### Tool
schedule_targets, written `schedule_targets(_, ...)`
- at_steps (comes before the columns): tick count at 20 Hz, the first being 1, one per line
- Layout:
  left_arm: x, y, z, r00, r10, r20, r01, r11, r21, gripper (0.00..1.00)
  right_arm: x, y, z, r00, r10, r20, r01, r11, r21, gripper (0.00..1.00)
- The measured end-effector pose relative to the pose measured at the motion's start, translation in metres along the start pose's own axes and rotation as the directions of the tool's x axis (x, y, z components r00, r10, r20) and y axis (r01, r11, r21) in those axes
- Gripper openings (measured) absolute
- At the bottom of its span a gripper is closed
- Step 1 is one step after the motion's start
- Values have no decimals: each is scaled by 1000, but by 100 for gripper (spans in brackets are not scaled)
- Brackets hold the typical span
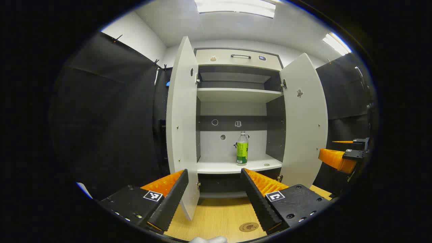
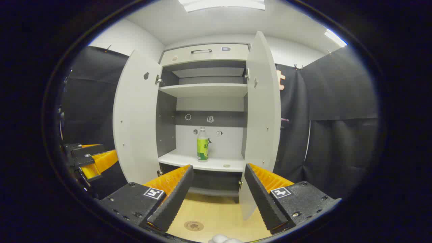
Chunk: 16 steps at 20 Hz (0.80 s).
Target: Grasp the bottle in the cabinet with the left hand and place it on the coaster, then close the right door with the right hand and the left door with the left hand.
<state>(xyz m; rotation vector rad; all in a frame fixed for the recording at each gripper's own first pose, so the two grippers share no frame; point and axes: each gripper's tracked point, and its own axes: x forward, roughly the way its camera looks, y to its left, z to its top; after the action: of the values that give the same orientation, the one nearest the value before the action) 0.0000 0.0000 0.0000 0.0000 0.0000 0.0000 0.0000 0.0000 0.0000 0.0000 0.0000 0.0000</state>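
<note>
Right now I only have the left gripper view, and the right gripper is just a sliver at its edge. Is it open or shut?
Observer: Open. In the right gripper view, the right gripper has its fingers spread wide with nothing between them.
Operator: Where is the right door from there?
Observer: The right door stands wide open. Its bottom corner shows just behind the finger on that picture's right.
Operator: And the coaster?
Observer: The coaster lies bare on the table, low between those fingers and nearer the one on the picture's left.
</note>
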Motion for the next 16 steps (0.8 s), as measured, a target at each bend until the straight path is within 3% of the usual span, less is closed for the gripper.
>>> schedule_targets(11,14,4,-5,1000,-26,-17,27,1000,5,95,6,8,-3,1000,-9,-7,9,1000,1,100)
schedule_targets(16,44,-11,-1,999,-49,-5,49,999,5,95,7,10,-7,999,21,-34,-22,1000,-6,100)
